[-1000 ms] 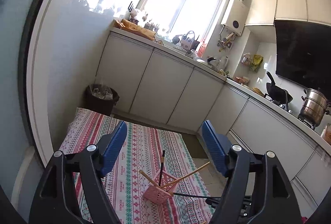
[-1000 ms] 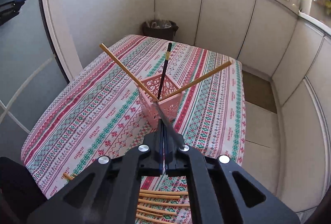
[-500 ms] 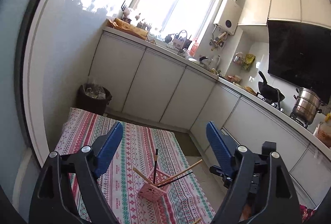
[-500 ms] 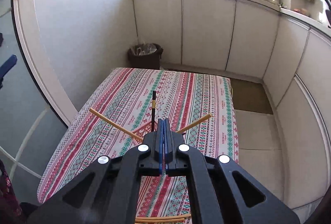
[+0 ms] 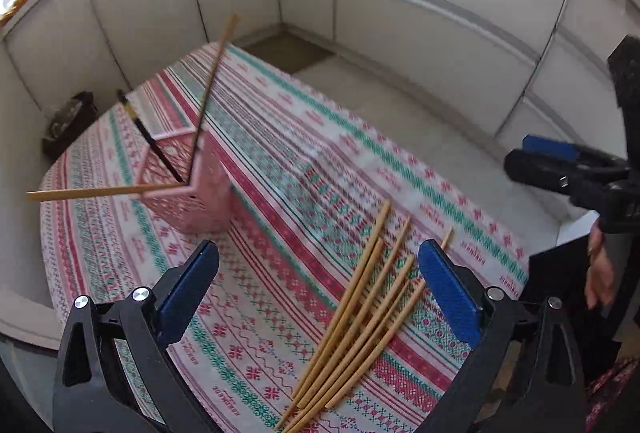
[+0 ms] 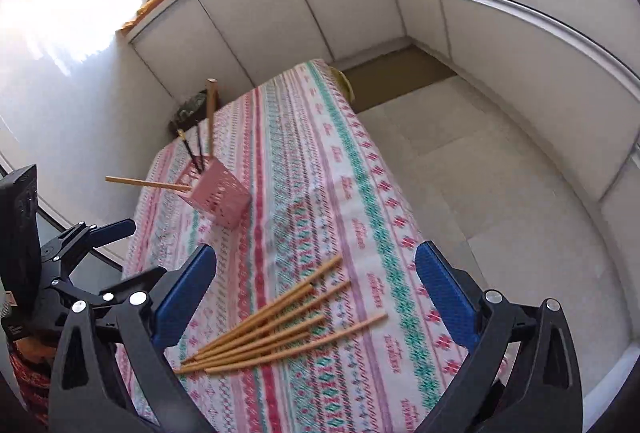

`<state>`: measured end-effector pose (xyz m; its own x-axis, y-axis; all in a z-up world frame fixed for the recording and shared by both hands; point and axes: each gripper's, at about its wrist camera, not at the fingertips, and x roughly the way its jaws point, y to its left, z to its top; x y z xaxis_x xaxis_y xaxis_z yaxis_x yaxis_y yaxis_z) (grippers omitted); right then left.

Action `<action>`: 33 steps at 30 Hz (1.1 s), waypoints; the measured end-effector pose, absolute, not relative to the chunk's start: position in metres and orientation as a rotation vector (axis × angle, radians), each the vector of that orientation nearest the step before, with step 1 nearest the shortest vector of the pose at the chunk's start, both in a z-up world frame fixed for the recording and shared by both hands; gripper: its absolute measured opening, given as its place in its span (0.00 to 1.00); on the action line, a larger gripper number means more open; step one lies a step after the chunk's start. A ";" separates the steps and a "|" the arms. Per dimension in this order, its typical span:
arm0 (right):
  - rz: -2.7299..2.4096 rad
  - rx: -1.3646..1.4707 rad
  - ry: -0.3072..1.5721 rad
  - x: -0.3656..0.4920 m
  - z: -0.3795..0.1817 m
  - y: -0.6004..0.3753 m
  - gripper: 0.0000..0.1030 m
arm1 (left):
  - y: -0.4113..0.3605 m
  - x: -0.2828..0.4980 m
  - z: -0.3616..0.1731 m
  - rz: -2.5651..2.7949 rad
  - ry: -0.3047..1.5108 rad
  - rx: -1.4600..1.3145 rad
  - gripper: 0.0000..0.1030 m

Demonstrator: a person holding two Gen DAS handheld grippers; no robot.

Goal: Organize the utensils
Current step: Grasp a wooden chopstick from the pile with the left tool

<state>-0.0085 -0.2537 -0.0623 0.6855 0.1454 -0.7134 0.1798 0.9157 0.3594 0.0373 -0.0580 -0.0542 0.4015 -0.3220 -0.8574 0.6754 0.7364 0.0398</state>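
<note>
Both grippers swung down toward worktop; right gripper (image 6: pixel 316 309), pinched before, now spread, left gripper (image 5: pixel 320 293) spread too. Four chopsticks in pink basket (image 5: pixel 188 189); loose chopsticks (image 5: pixel 360 313) (six-ish) remain near it.

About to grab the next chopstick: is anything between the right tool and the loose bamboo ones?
Nothing visible: the right tool hangs open above the loose chopsticks, only tablecloth between them and the pink basket.

Pink basket (image 5: pixel 192 189), tan chopsticks (image 5: pixel 360 313), red-green patterned tablecloth (image 5: pixel 320 161).
</note>
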 end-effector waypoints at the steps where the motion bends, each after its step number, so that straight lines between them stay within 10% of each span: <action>1: -0.049 0.423 0.834 -0.012 -0.068 -0.258 0.94 | -0.066 0.041 -0.067 -0.653 1.003 0.438 0.93; 24: 0.006 0.755 1.078 -0.013 -0.121 -0.321 0.94 | -0.188 0.107 -0.173 -0.778 1.363 0.684 0.09; 33: 0.051 0.747 1.185 0.015 -0.140 -0.283 0.94 | -0.087 0.082 -0.110 -0.694 1.140 0.403 0.09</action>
<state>0.0149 -0.2832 -0.1397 0.4043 0.4108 -0.8172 0.3388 0.7626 0.5510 0.0820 -0.0867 -0.1099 0.2441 -0.2954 -0.9237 0.6849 0.7268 -0.0514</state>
